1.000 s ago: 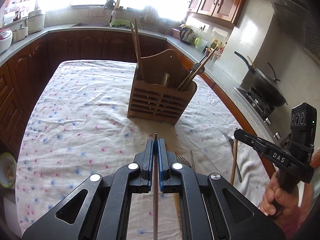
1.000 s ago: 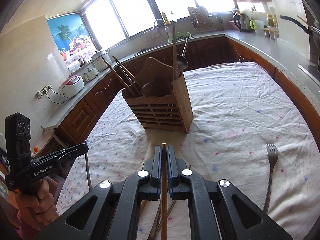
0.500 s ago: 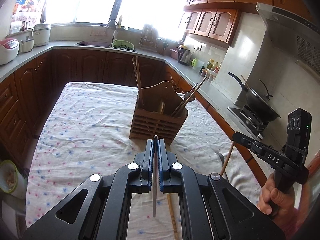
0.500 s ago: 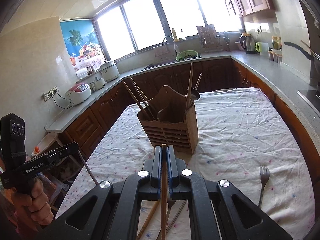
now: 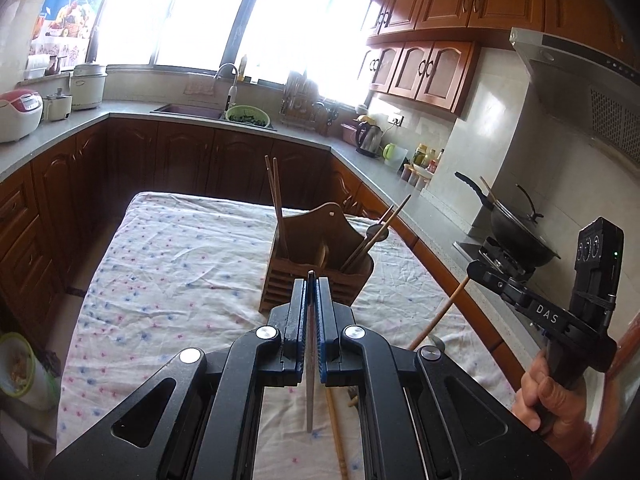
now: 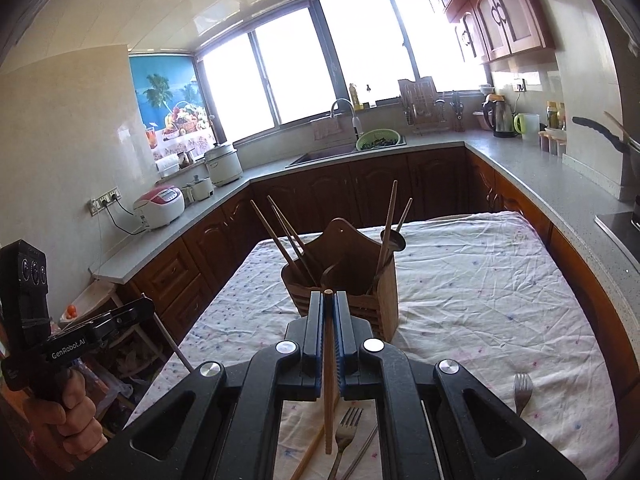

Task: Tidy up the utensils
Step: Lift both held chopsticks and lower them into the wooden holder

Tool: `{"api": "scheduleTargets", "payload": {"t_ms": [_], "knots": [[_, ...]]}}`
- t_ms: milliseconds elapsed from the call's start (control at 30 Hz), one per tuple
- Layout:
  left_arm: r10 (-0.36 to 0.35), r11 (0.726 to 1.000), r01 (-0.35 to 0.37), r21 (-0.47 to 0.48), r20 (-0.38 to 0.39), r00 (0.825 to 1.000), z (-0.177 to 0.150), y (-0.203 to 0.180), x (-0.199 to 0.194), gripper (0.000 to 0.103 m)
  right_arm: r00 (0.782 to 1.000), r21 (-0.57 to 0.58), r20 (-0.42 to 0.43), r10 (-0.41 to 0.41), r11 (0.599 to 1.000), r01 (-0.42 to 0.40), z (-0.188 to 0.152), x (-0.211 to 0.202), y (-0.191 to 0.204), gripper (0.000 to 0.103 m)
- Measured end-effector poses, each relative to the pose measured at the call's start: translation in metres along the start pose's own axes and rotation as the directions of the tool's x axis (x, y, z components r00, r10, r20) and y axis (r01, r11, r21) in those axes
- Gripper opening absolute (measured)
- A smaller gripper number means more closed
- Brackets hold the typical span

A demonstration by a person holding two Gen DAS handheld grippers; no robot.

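Left gripper (image 5: 311, 280) clamped a thin, probably metal chopstick (image 5: 310, 364); right gripper (image 6: 329, 298) pinched a wooden chopstick (image 6: 329, 376). Both hovered above the tablecloth (image 6: 480, 280), near the wooden holder (image 6: 352, 276).

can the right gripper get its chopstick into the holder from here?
Probably yes. The right gripper is shut on a wooden chopstick, and the open-topped wooden holder sits straight ahead, nothing between them.

A slatted wooden utensil holder (image 6: 347, 280) stands upright holding chopsticks (image 6: 289, 238); two forks (image 6: 345, 436) lie flat on the cloth.
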State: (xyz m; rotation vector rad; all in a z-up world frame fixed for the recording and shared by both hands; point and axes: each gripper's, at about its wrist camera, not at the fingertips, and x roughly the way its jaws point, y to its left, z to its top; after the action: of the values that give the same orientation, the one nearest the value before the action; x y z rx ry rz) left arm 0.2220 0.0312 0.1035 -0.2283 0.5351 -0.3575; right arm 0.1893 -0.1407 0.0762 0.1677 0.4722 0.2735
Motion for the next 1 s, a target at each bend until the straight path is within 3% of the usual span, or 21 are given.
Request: {"api": "scheduleTargets", "payload": {"t_ms": [267, 533, 733, 1000], "knots": [[0.000, 1.000, 0.000, -0.008, 0.079, 0.997, 0.034, 0.001, 0.004, 0.003, 0.996, -0.007, 0.086, -0.014, 1.000, 0.015, 0.026, 0.000, 0.000, 0.005], [0.001, 1.000, 0.003, -0.023, 0.191, 0.982, 0.088, 0.002, 0.023, 0.003, 0.980, 0.009, 0.192, -0.044, 0.999, 0.043, 0.074, 0.010, -0.010, 0.005], [0.048, 0.999, -0.052, 0.008, 0.255, 0.966, 0.126, -0.005, 0.048, 0.003, 0.962, 0.028, 0.261, -0.075, 0.997, 0.070, 0.108, 0.023, -0.016, 0.005], [0.065, 0.998, -0.057, -0.038, 0.270, 0.961, 0.128, 0.010, 0.099, 0.003, 0.953, 0.046, 0.284, -0.103, 0.994, 0.094, 0.118, 0.053, -0.032, 0.005]]}}
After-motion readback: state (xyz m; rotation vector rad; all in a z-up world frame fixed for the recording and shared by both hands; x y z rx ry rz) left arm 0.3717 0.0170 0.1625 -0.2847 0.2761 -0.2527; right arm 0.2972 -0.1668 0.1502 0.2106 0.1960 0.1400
